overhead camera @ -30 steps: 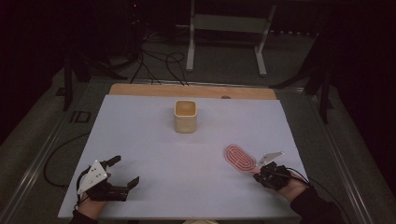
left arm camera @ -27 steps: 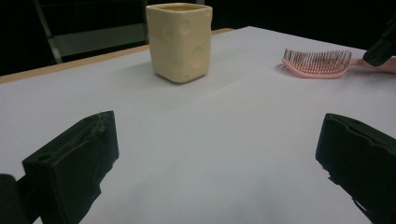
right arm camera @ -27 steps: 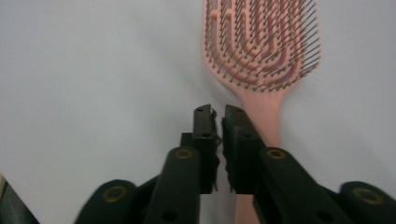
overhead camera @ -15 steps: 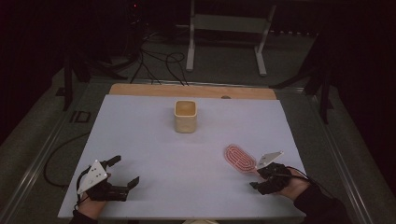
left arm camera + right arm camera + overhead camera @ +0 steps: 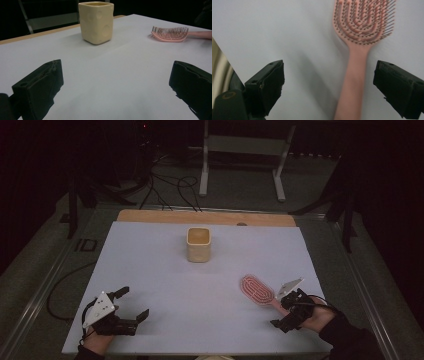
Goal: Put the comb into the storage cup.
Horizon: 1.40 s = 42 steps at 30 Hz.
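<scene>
High view first: I see the pink hairbrush lying flat on the white surface, bristles up, well apart from the yellow cup and on the near right of it. The brush handle points away from the cup, toward the person's edge of the surface, and my right hand-held gripper sits at that handle end. Its jaws have just been opening and now they stand wide apart. In the right gripper view the handle of the hairbrush lies between the two black jaws, nearer to the right one, but neither jaw touches it, so the brush is not gripped; it rests on the surface by itself. The oval head with the rows of bristles is at the far end, on the cup's side of the handle.

My left hand-held gripper is on the near left of the cup, well apart from it and even farther from the brush. Its jaws are also spread wide with nothing between them. In the left gripper view I look along them over the bare surface to the cup, which stands upright and has shallow round dimples on its walls. The hairbrush appears to the right of the cup there, seen from the side, with the bristles standing up
</scene>
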Each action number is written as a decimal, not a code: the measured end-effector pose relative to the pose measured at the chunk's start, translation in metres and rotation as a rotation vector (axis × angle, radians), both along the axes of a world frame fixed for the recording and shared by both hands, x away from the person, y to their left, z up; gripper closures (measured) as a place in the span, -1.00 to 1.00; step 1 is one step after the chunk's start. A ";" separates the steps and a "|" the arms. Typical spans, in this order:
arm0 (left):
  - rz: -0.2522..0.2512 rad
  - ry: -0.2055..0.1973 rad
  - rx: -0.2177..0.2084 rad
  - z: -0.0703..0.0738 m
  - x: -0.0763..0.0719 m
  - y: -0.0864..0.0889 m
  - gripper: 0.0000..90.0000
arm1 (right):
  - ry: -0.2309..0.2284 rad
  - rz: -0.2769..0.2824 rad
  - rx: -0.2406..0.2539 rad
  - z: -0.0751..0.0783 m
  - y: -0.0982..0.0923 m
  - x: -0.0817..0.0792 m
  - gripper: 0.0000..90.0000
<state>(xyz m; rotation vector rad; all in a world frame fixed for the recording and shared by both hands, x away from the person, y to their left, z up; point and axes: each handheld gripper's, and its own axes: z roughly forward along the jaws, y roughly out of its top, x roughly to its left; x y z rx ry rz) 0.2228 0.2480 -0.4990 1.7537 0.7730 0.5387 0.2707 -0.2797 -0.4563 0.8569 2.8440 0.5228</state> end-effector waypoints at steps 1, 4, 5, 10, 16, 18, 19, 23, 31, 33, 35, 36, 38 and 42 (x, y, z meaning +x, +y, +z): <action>0.000 0.000 0.000 0.000 0.000 0.000 -1.00 | 0.005 -0.006 -0.003 0.001 -0.001 0.001 -0.78; 0.000 0.001 -0.002 0.000 0.000 0.000 -1.00 | 0.009 -0.006 -0.015 0.003 -0.003 0.003 -0.77; 0.000 -0.001 0.000 0.000 0.000 0.000 -1.00 | 0.010 -0.005 -0.016 0.003 -0.004 0.004 -0.77; 0.000 0.002 -0.002 0.000 0.000 0.000 -1.00 | 0.018 -0.008 -0.025 0.005 -0.007 0.008 -0.72; 0.000 0.002 -0.003 0.000 0.000 0.000 -1.00 | 0.033 -0.015 -0.032 0.007 -0.009 0.014 -0.70; 0.000 0.002 -0.003 0.000 0.000 0.000 -1.00 | 0.034 -0.016 -0.033 0.006 -0.009 0.017 -0.70; 0.000 0.003 -0.003 0.000 0.001 0.000 -1.00 | 0.035 -0.019 -0.032 0.006 -0.010 0.018 -0.70; -0.001 0.002 -0.001 0.000 0.000 0.000 -1.00 | 0.040 -0.035 -0.017 0.004 -0.008 0.023 -0.70; -0.002 0.004 -0.004 -0.001 0.001 0.000 -1.00 | 0.049 -0.036 -0.021 -0.003 -0.001 0.029 -0.70; -0.003 0.003 -0.002 0.000 0.000 0.000 -1.00 | 0.054 -0.035 -0.027 -0.004 0.000 0.030 -0.66; -0.003 0.003 -0.002 0.000 0.000 0.000 -1.00 | 0.055 -0.042 -0.035 -0.005 0.001 0.032 -0.60; -0.002 0.003 -0.002 0.000 0.000 0.000 -1.00 | 0.054 -0.046 -0.042 -0.005 0.001 0.033 -0.56; -0.003 0.003 -0.003 0.000 0.000 0.000 -1.00 | 0.052 -0.070 -0.046 -0.005 0.001 0.035 -0.47; -0.003 0.004 0.000 0.000 0.000 0.000 -1.00 | 0.060 -0.080 -0.053 -0.007 0.002 0.037 -0.35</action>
